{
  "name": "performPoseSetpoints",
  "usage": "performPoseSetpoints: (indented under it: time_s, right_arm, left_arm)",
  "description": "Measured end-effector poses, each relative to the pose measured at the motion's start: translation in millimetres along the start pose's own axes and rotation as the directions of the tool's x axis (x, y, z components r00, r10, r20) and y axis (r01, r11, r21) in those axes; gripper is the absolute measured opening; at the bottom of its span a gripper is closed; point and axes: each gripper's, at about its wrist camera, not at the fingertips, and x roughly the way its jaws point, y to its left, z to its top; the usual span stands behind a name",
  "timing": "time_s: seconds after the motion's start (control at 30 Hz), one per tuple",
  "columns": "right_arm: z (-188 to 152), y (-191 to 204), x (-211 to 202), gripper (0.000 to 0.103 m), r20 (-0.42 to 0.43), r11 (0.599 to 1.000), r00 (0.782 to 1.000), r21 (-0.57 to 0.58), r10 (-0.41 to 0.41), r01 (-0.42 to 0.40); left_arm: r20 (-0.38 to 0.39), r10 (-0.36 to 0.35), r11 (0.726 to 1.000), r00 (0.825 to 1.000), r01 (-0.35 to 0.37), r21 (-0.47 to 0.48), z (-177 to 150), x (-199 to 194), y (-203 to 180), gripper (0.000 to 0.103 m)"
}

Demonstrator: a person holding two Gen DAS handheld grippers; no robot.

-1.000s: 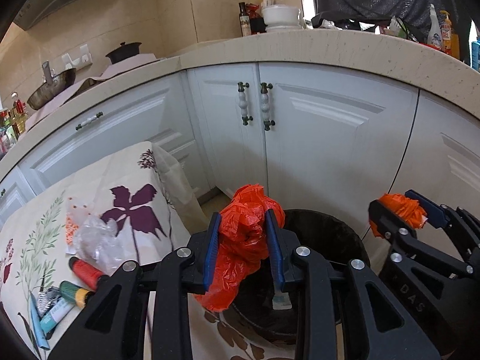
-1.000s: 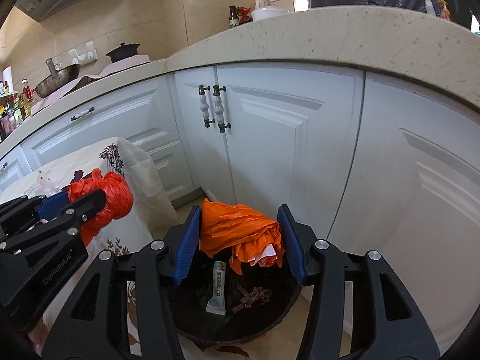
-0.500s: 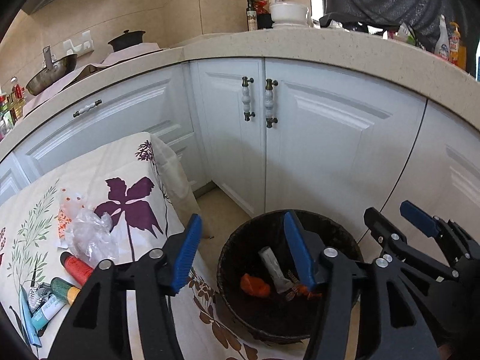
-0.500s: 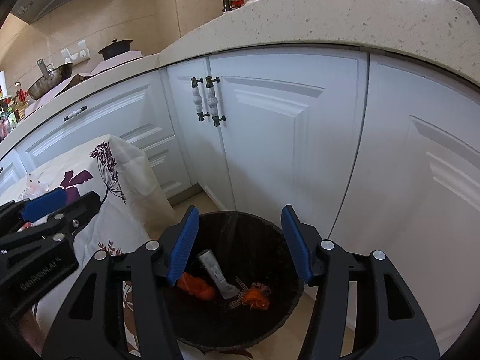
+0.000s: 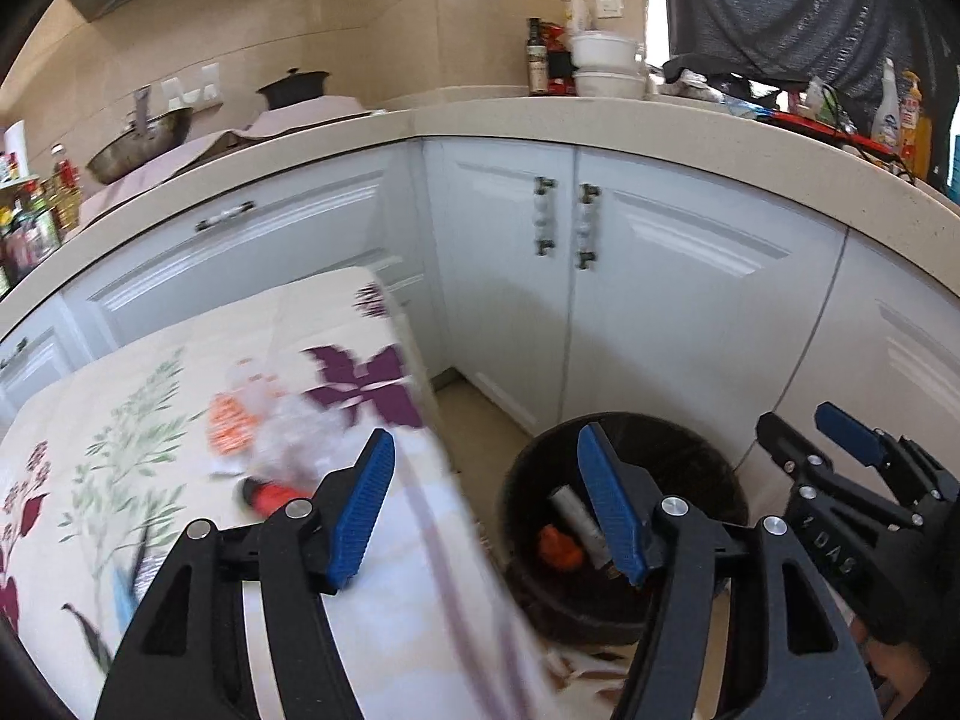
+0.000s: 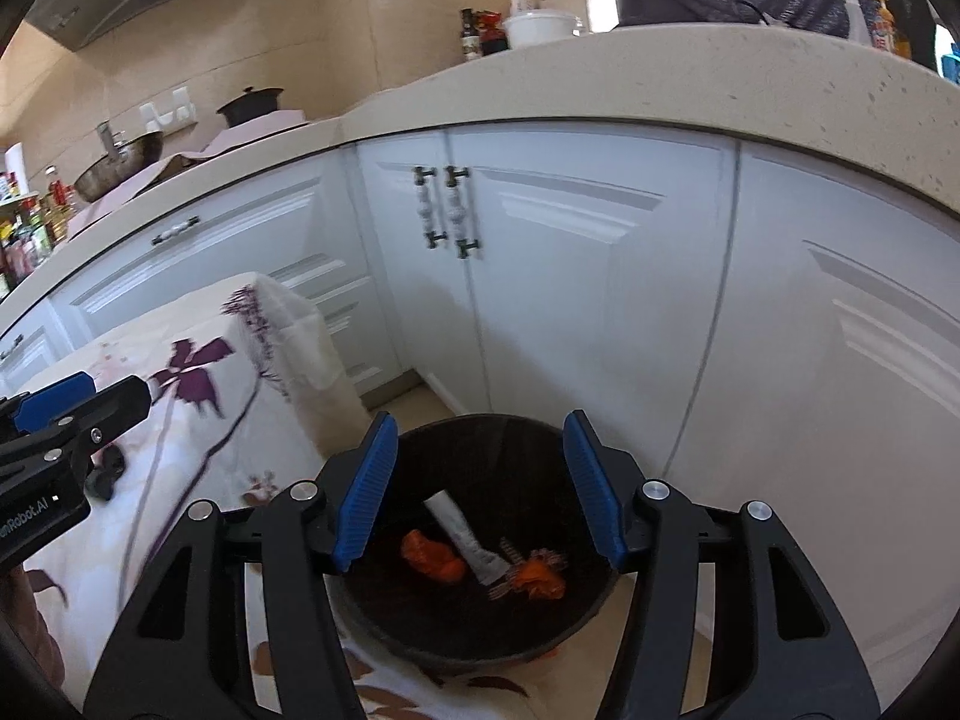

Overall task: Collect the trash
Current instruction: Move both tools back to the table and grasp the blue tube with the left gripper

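1. Trash left on the table (image 5: 90,396): a crumpled clear plastic bag (image 5: 288,420) and a red tube (image 5: 270,495), seen blurred, lying ahead-left of the left gripper (image 5: 480,504), the nearer one.
2. Both grippers are seen open and empty; the left jaws have just been opening.
3. The right gripper (image 6: 480,486) is held over the round dark bin (image 6: 414,648), where orange scraps (image 6: 432,555) and a flat tube (image 6: 465,531) lie.

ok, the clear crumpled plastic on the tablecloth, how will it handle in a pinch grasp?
The clear plastic looks thin and crumpled, so probably very light and floppy; it should squash flat between pads. The glossy film may slip, and loose folds could trail. It lies against the red-capped tube, which might get dragged along.
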Motion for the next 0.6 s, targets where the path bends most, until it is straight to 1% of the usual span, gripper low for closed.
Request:
performPoseSetpoints:
  time_s: [0.2, 0.37, 0.47, 0.6]
  right_arm:
    - [-7.9, 37.1, -11.8, 0.056, -0.007, 0.998, 0.998, -0.027, 0.061, -0.062]
    - [-16.2, 70.1, -21.2, 0.056, -0.021, 0.991, 0.993, -0.061, 0.116, -0.117]
    - [-21.3, 89.8, -25.9, 0.056, -0.031, 0.985, 0.989, -0.087, 0.146, -0.148]
    - [-27.4, 114.4, -31.0, 0.056, -0.045, 0.975, 0.983, -0.124, 0.178, -0.183]
  left_arm:
    - [-0.003, 0.067, 0.997, 0.998, -0.067, -0.026, -16.8, -19.5, 42.9, 0.062]
    - [-0.011, 0.123, 0.991, 0.992, -0.124, -0.05, -32.6, -33.7, 76.8, 0.063]
    - [-0.021, 0.166, 0.984, 0.986, -0.167, -0.069, -43.4, -40.7, 97.8, 0.064]
    - [-0.043, 0.2, 0.974, 0.979, -0.204, -0.096, -56.8, -45.6, 121.8, 0.064]
